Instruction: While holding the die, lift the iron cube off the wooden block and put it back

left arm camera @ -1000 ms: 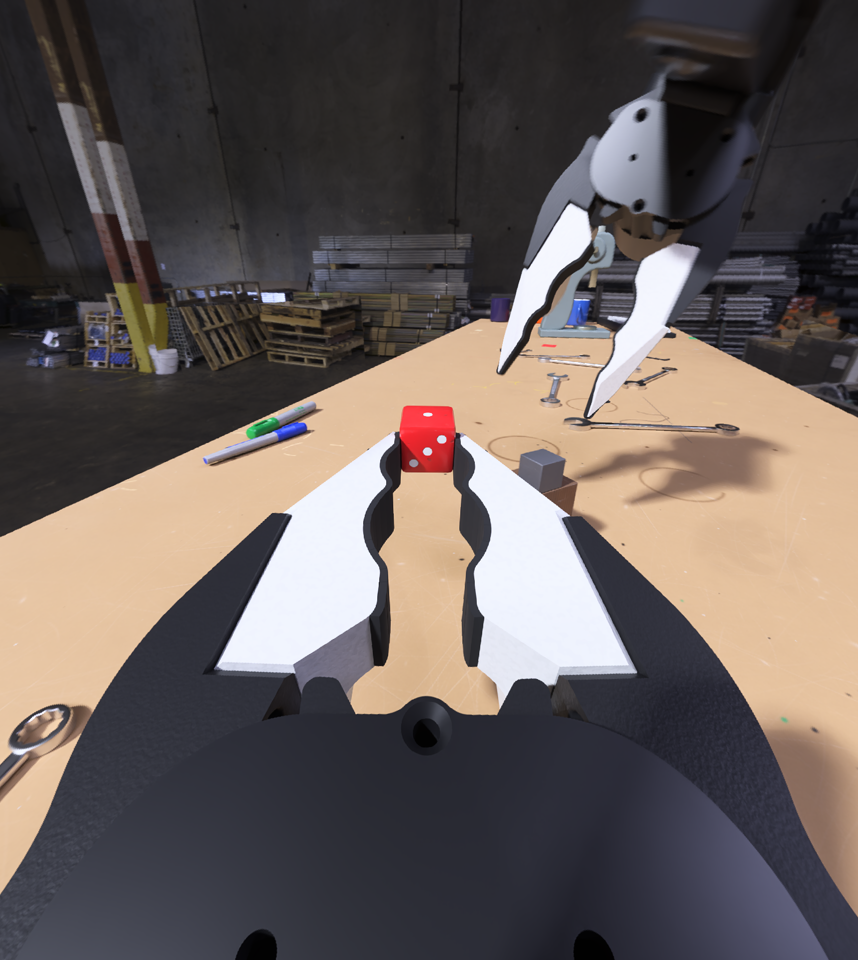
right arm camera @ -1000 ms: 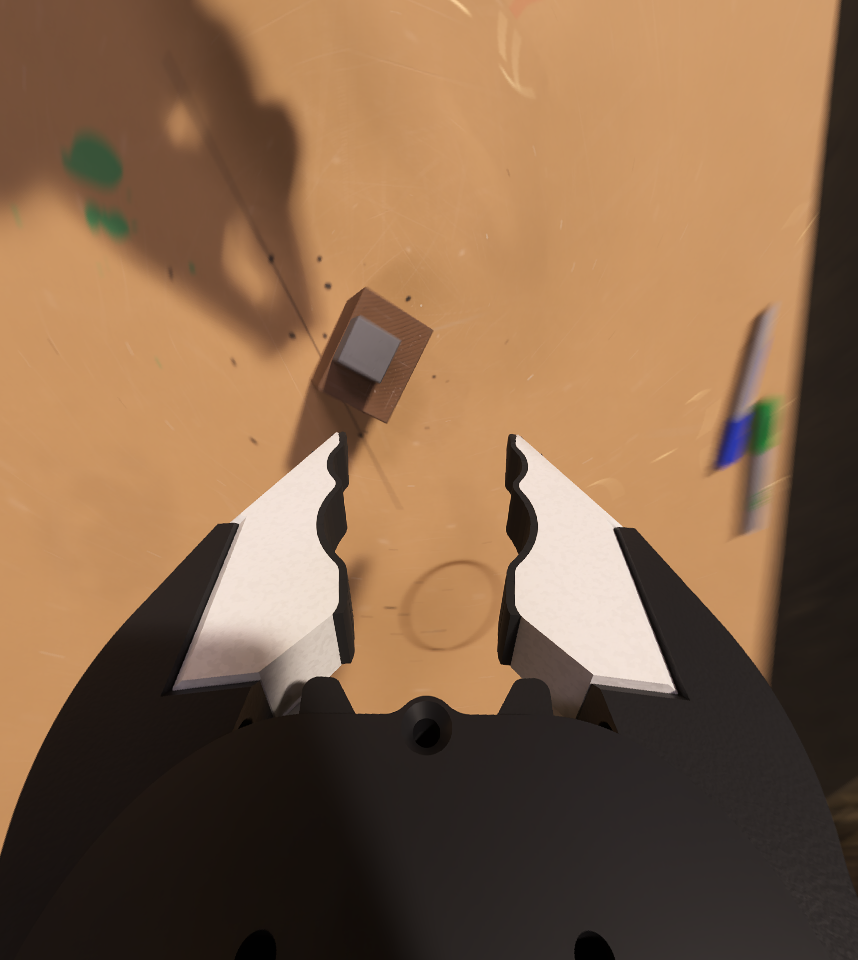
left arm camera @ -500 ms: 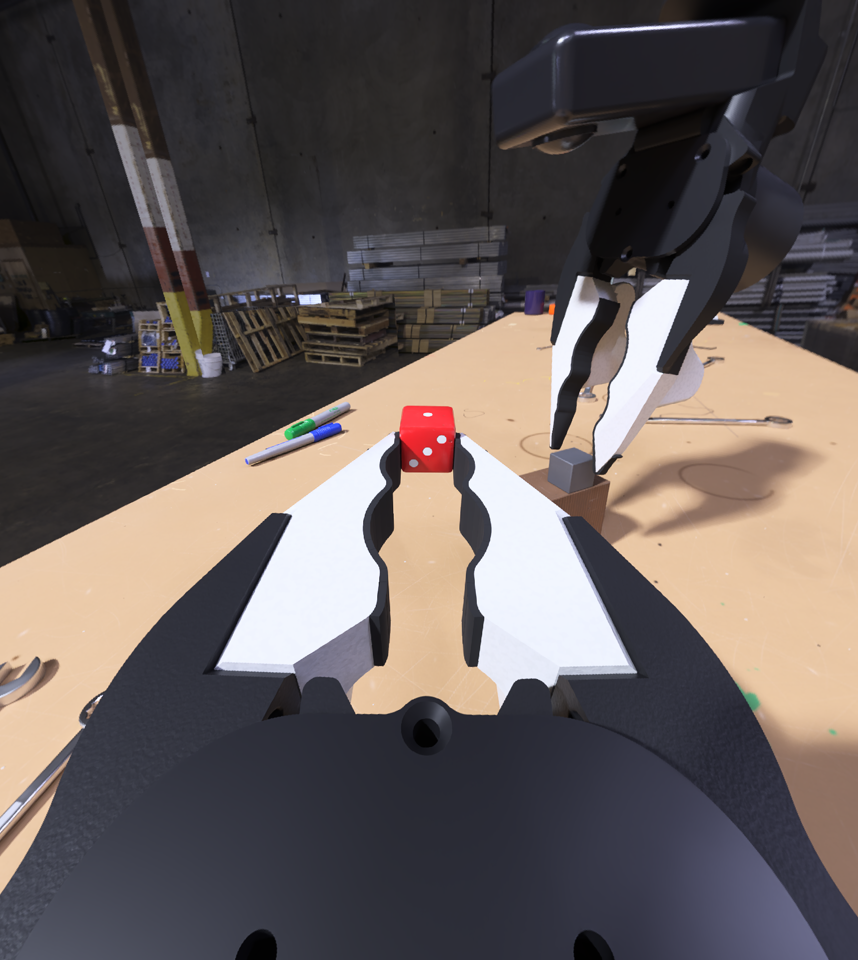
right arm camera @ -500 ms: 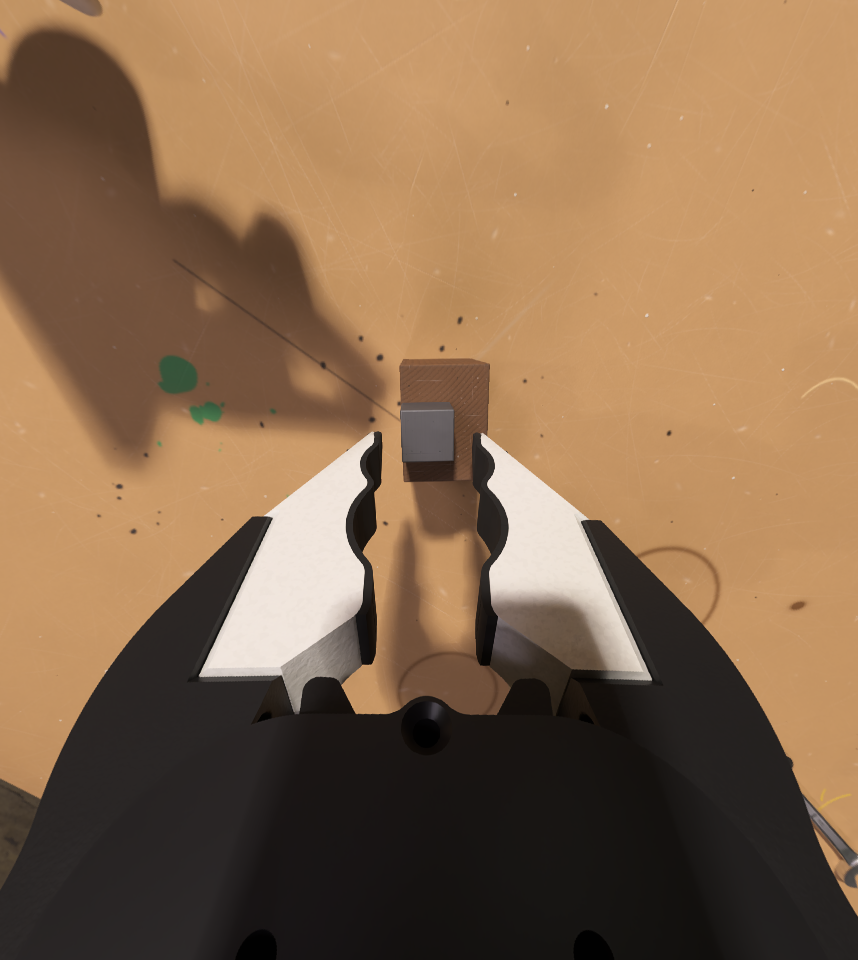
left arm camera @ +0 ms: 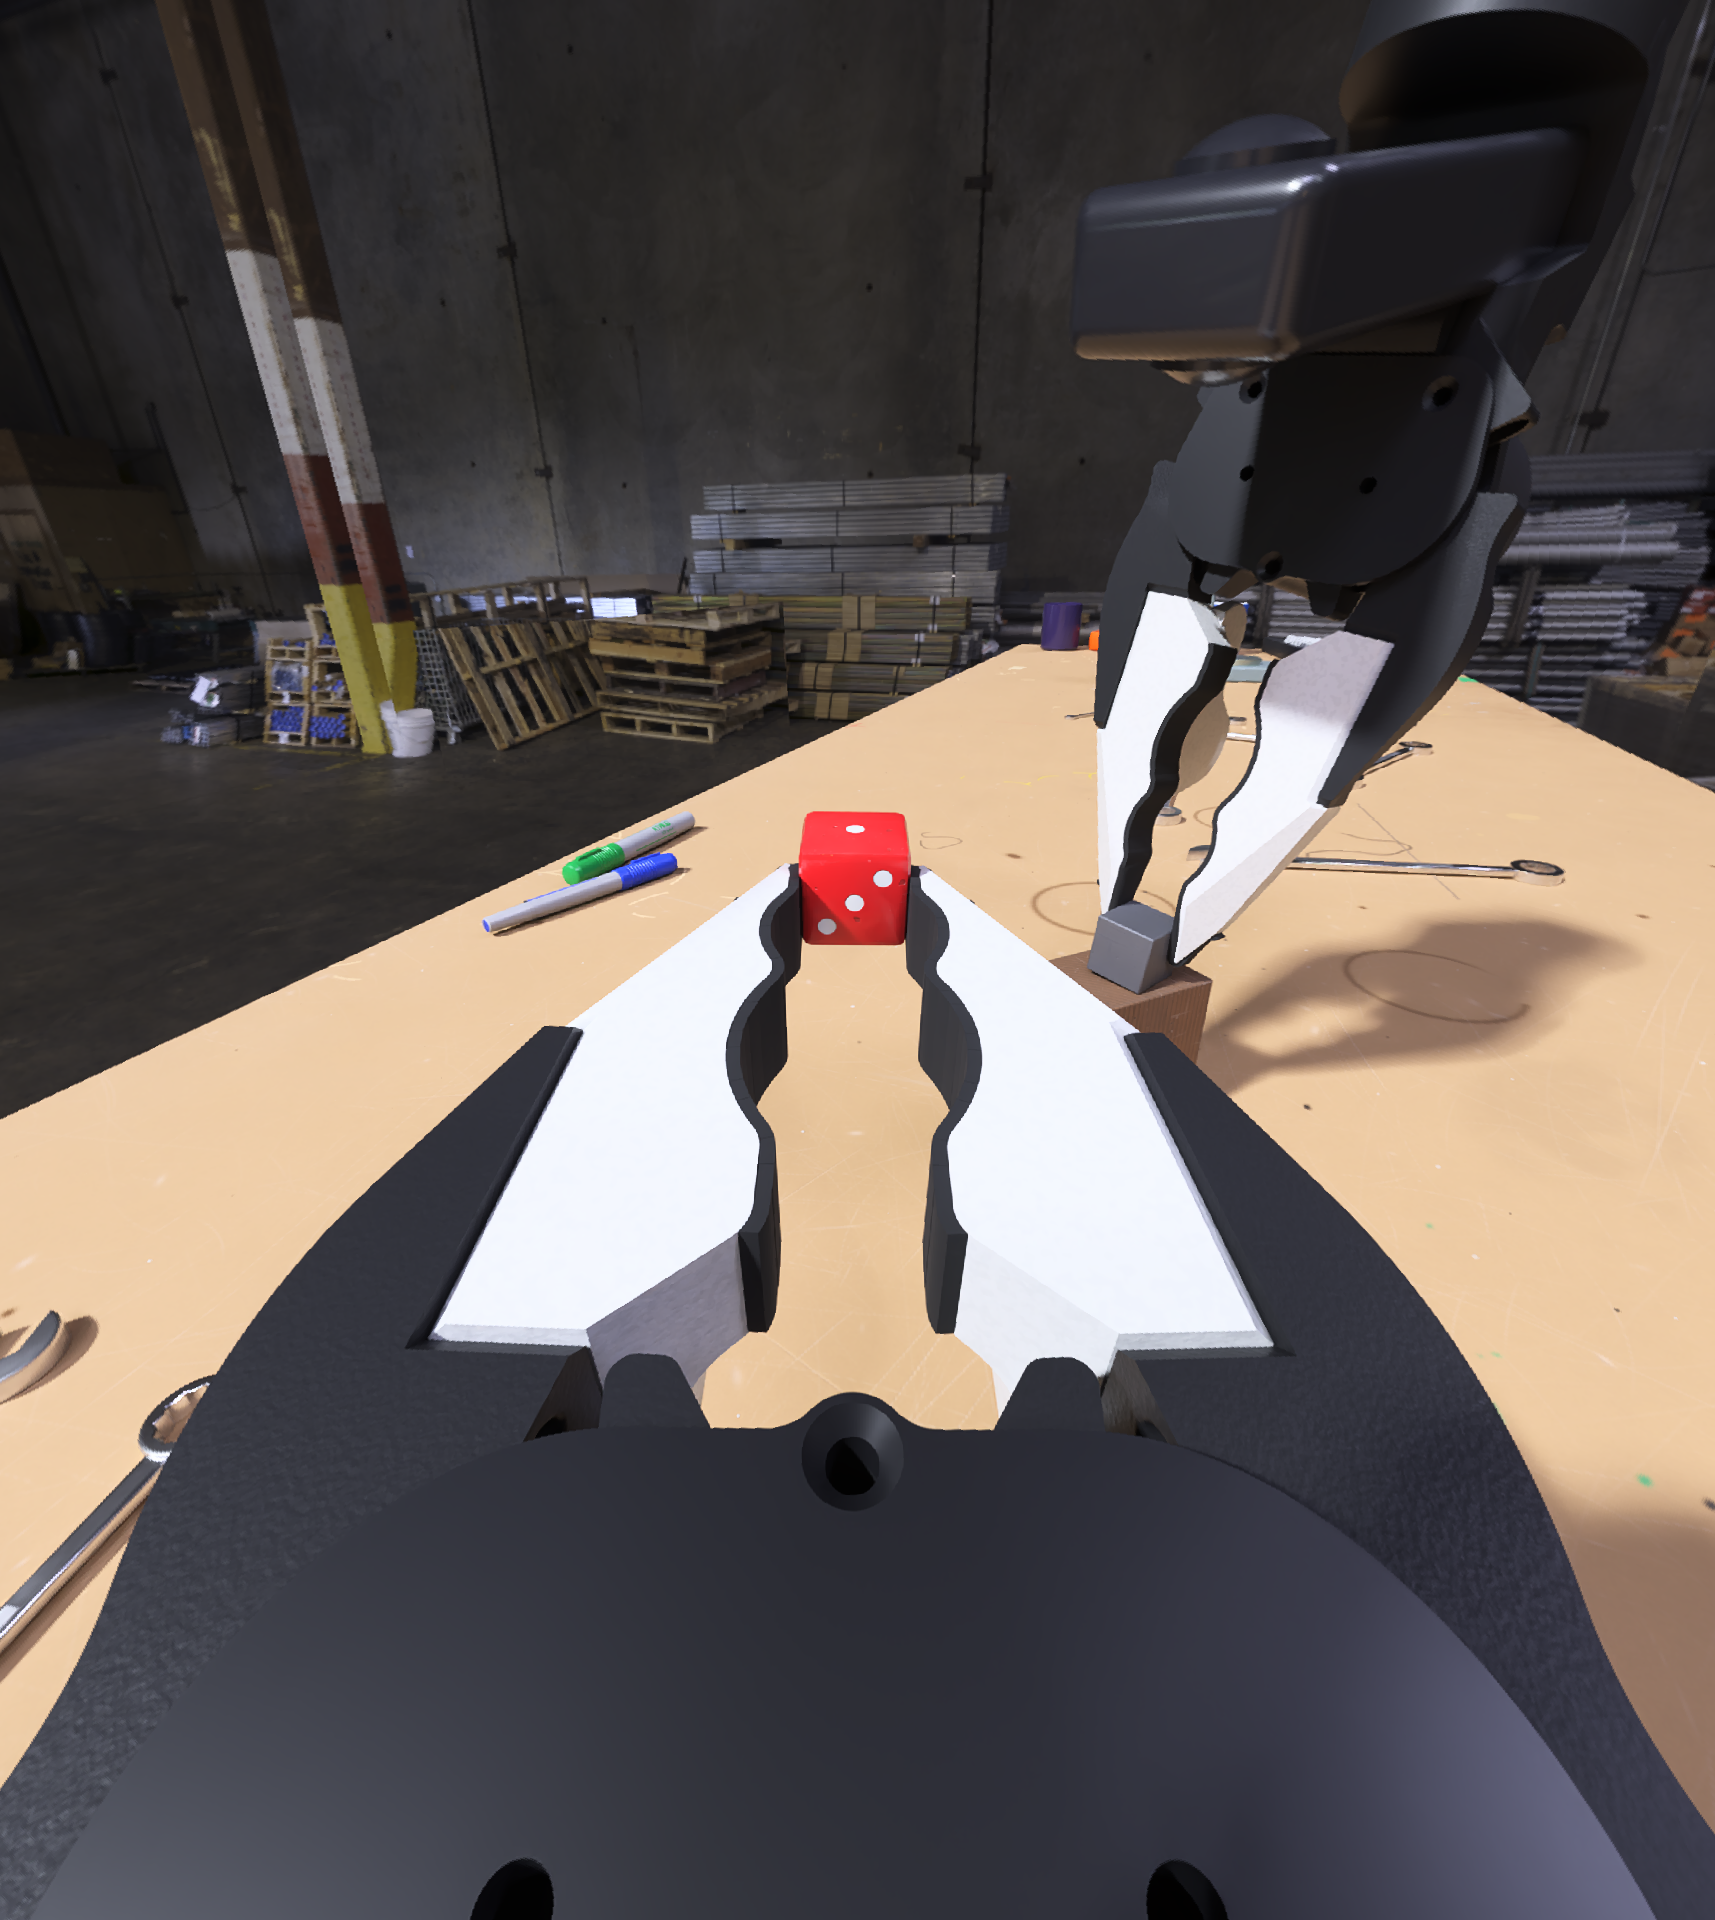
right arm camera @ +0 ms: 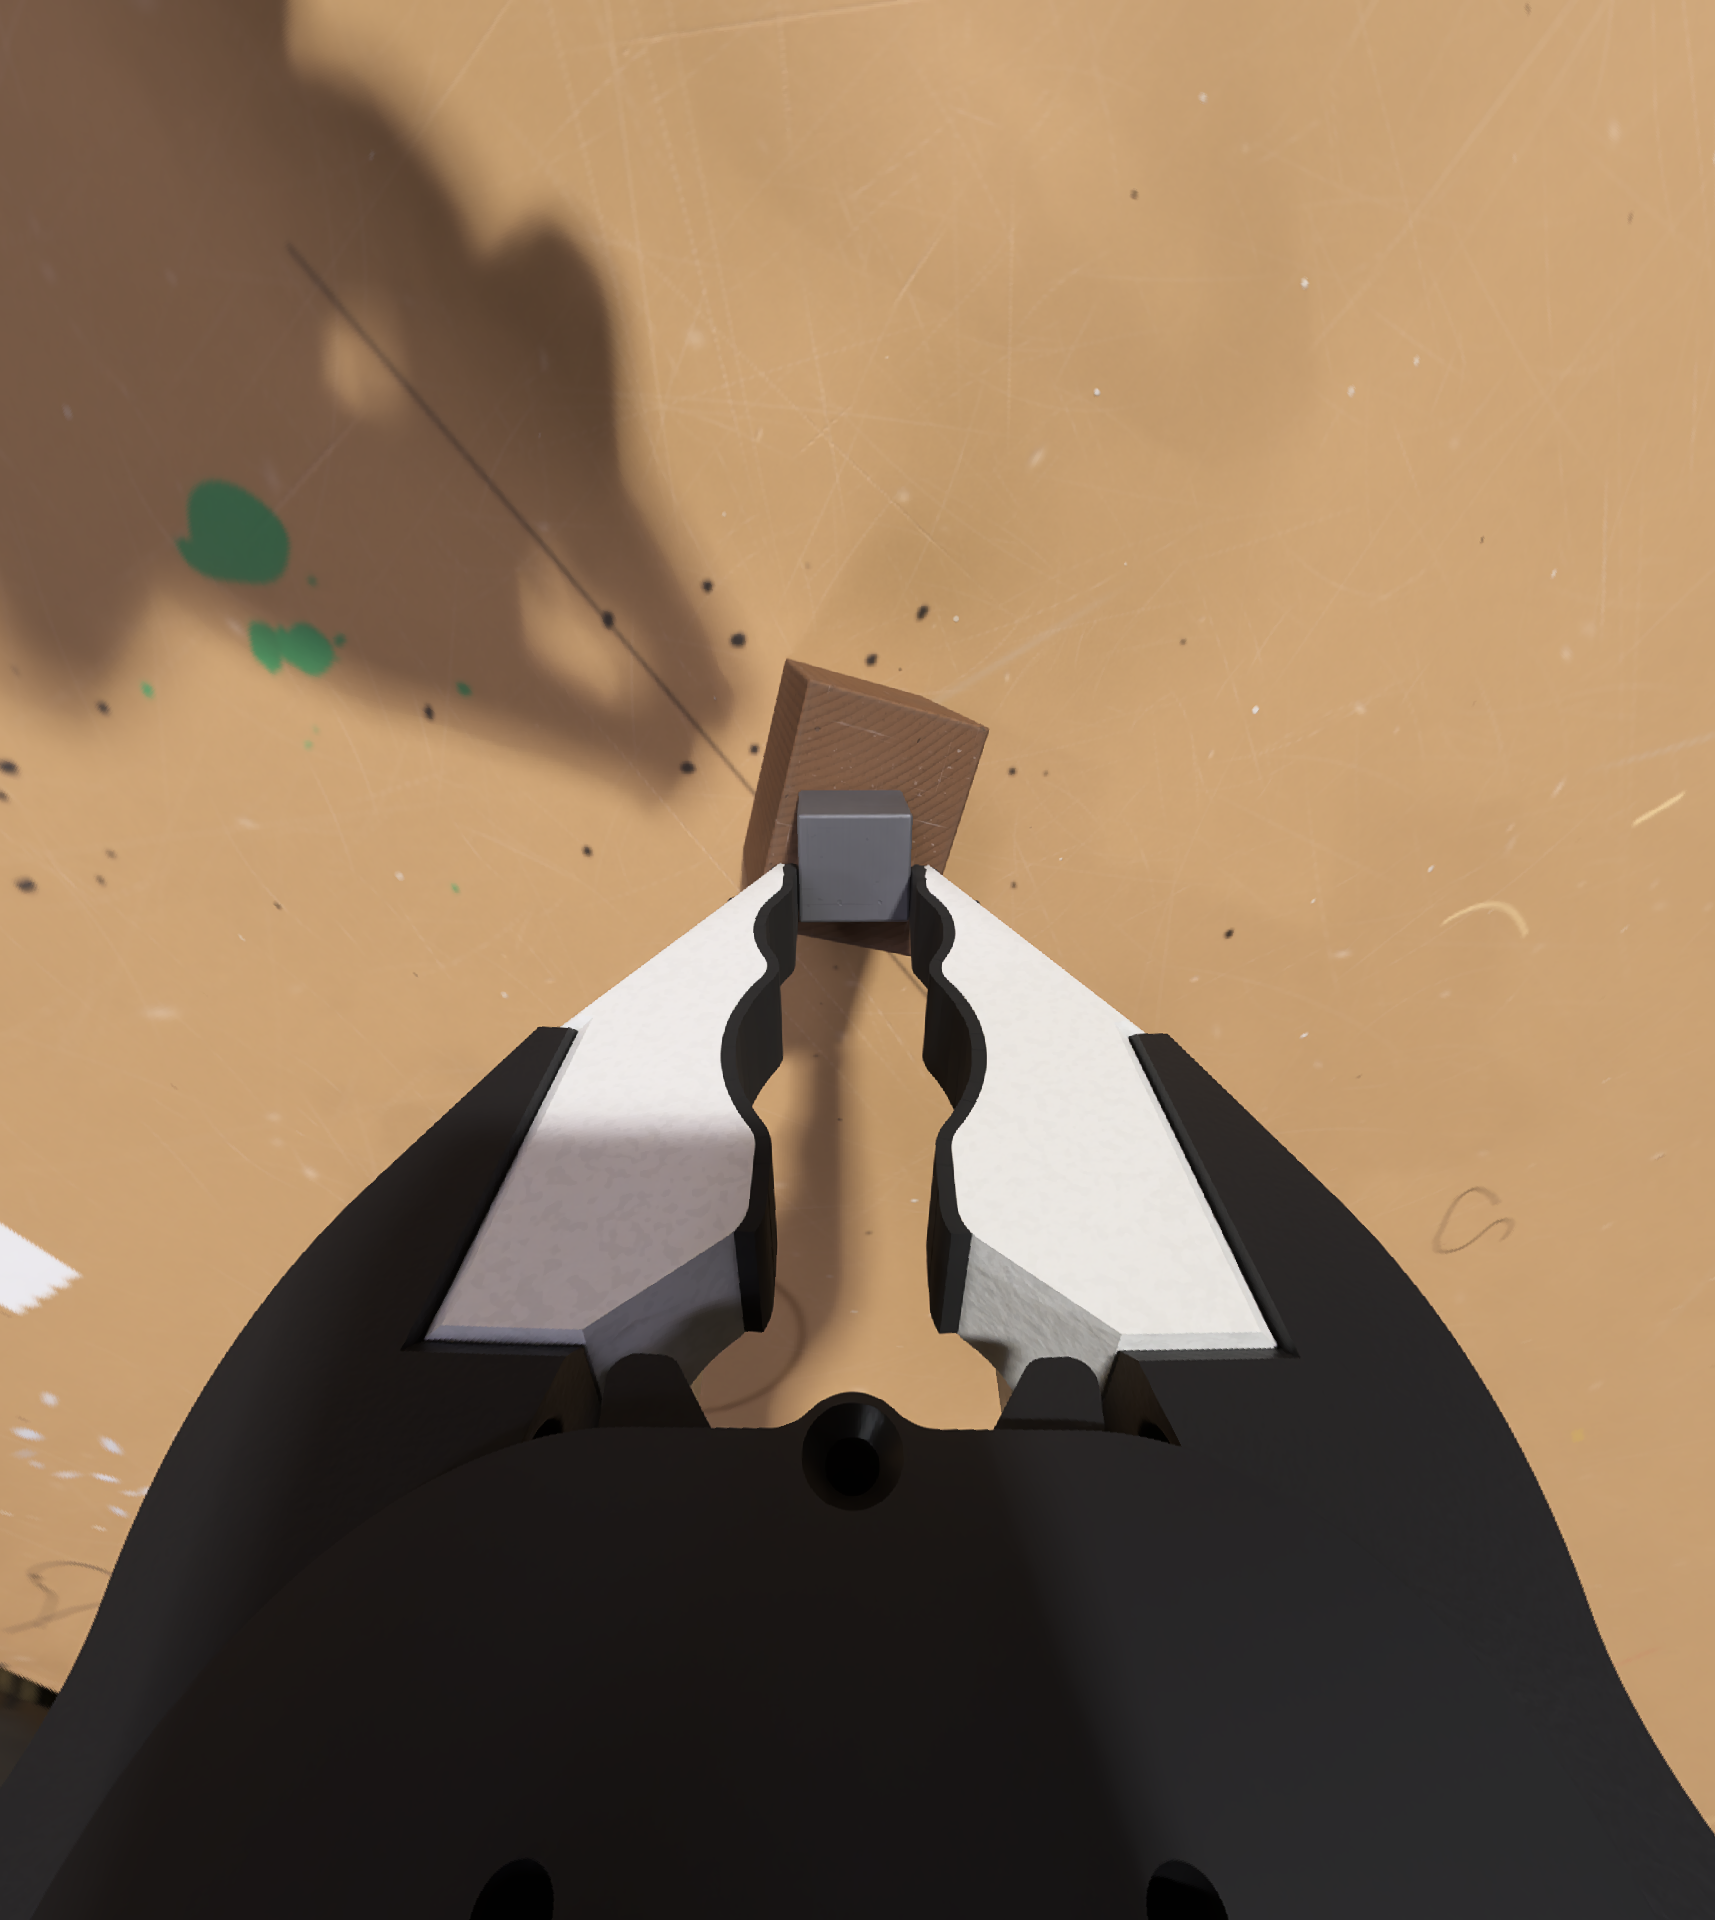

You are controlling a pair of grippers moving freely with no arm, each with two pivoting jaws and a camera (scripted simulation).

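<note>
Since 0.5 s ago, the iron cube [right arm camera: 853, 854] has been clamped by the right gripper [right arm camera: 853, 894] atop the wooden block [right arm camera: 874, 743], readying the lift, while the die [left arm camera: 853, 878] is kept pinched in the left gripper [left arm camera: 853, 904].

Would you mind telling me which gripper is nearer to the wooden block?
Right. The right gripper grips the iron cube directly on the wooden block; the left gripper, holding the die, sits beside the block.

The left gripper [left arm camera: 854, 883] had a matte black, finely textured body, two white fingers [left arm camera: 645, 1101] with wavy black inner edges, and one round screw hole between their bases. The right gripper [right arm camera: 854, 883] looked the same.
</note>
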